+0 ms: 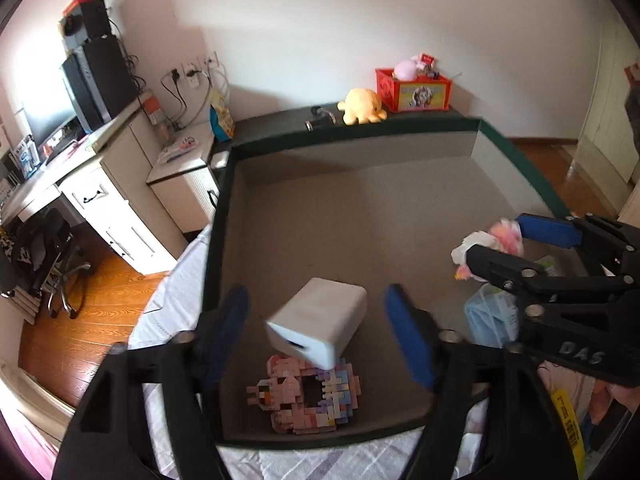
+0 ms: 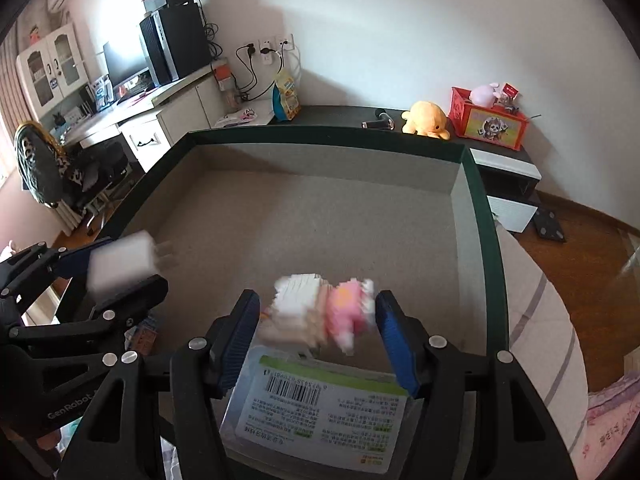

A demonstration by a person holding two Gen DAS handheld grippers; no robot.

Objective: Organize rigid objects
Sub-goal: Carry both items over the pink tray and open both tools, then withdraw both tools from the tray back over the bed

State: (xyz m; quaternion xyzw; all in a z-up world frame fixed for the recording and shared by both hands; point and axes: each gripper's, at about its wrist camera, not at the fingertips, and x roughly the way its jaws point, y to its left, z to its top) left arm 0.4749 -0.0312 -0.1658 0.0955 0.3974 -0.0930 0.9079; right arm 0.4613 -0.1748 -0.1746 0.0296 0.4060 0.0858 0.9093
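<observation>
A white charger block hangs blurred between the spread fingers of my left gripper, touching neither pad, above a pink block-built figure lying in the large grey box. In the right wrist view the charger shows blurred by my left gripper's fingers. My right gripper is open around a blurred pink and white block toy, which looks loose in mid-air above a labelled plastic packet. The toy also shows in the left wrist view.
The box has a dark green rim. A light blue item lies at its right side. Behind the box a dark shelf carries a yellow plush and a red crate. A desk stands at the left.
</observation>
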